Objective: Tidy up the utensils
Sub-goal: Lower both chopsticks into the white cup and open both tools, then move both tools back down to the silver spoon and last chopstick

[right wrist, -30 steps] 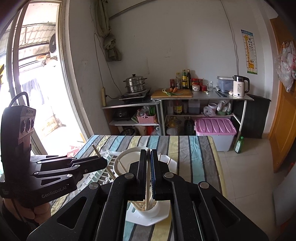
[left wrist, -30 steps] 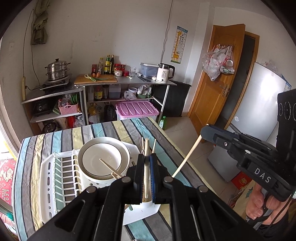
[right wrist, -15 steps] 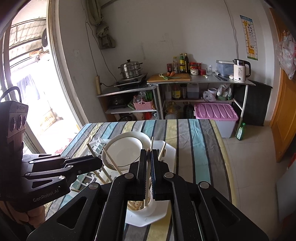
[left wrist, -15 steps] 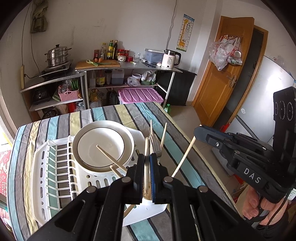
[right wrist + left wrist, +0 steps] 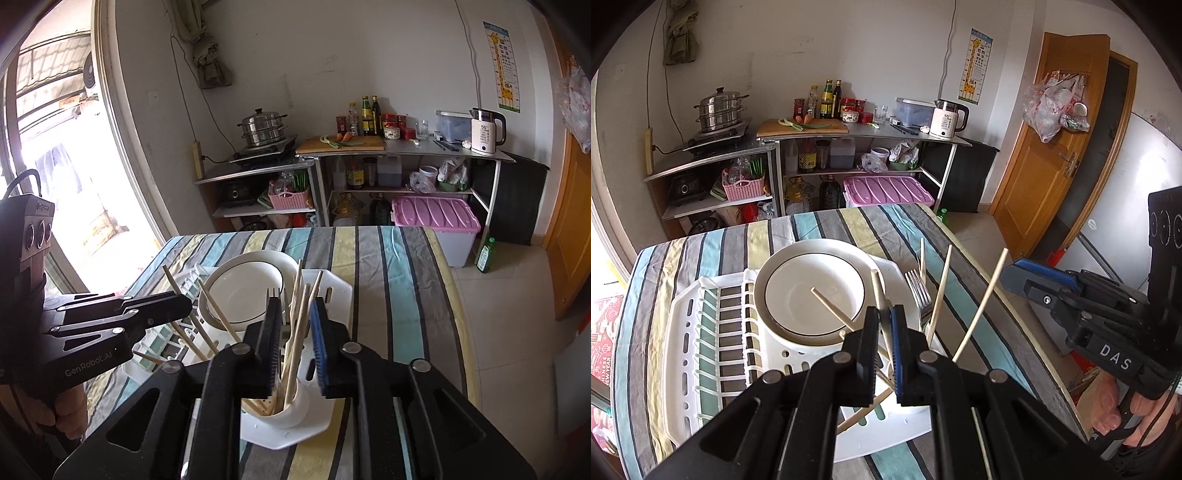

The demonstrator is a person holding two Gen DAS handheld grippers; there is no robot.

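A white dish rack (image 5: 701, 332) on the striped table holds a white bowl (image 5: 812, 291) and a white utensil cup (image 5: 288, 410) at its right end. The cup holds several wooden chopsticks (image 5: 299, 332) and a fork (image 5: 918, 291). My left gripper (image 5: 884, 332) is shut on one wooden chopstick (image 5: 877, 288), above the rack beside the cup. My right gripper (image 5: 295, 347) is open above the cup, its jaws on either side of the standing chopsticks. It also shows in the left wrist view (image 5: 1034, 275). More chopsticks (image 5: 214, 314) lean across the bowl and rack.
The striped tablecloth (image 5: 388, 277) ends at the right edge (image 5: 1015, 302), with tiled floor beyond. Behind the table stand metal shelves with a steamer pot (image 5: 718, 109), bottles, a kettle (image 5: 947, 118) and a pink-lidded bin (image 5: 886, 190). A wooden door (image 5: 1052, 147) is at right.
My right gripper has opened and let its chopstick go into the cup. Both grippers have tilted down toward the rack. The left one still holds its chopstick.
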